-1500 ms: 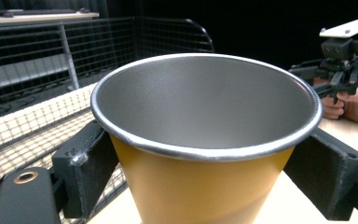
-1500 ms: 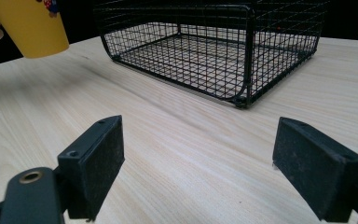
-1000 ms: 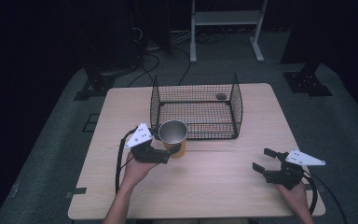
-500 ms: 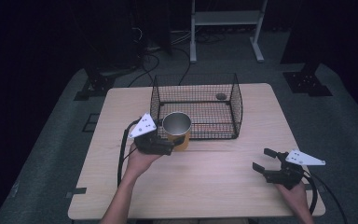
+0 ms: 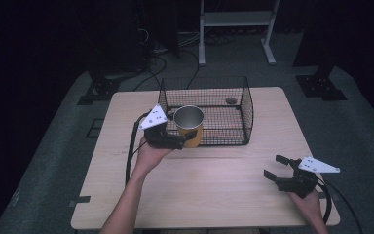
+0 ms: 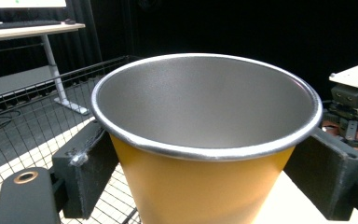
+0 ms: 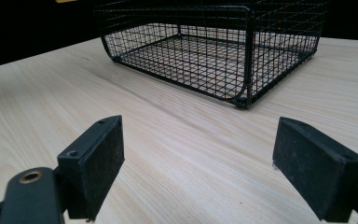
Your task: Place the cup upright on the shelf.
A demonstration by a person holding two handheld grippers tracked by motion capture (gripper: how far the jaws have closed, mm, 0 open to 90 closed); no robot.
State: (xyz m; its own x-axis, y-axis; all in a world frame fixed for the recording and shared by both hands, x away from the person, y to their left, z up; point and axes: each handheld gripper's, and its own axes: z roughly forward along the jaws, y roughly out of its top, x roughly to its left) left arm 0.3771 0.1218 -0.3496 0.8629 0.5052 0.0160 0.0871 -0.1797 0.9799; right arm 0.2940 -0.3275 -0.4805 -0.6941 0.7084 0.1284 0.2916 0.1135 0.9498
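Observation:
A yellow cup with a steel inside (image 5: 189, 125) (image 6: 205, 154) is held up over the front left rim of the black wire basket (image 5: 238, 97) (image 7: 205, 51). My left gripper (image 5: 182, 141) (image 6: 209, 163) is shut on the cup's wall, one pad on each side. My right gripper (image 5: 274, 166) (image 7: 198, 163) rests low at the table's front right, open, with bare wood between its pads.
A small dark round object (image 5: 231, 101) lies on the basket floor at the back right. The wooden table (image 5: 214, 195) has free room across its front and middle. A white stand (image 5: 233, 19) and cables lie on the floor beyond.
My left gripper has lifted the cup and carried it away from me, up over the basket's front left rim. The right gripper has stayed put.

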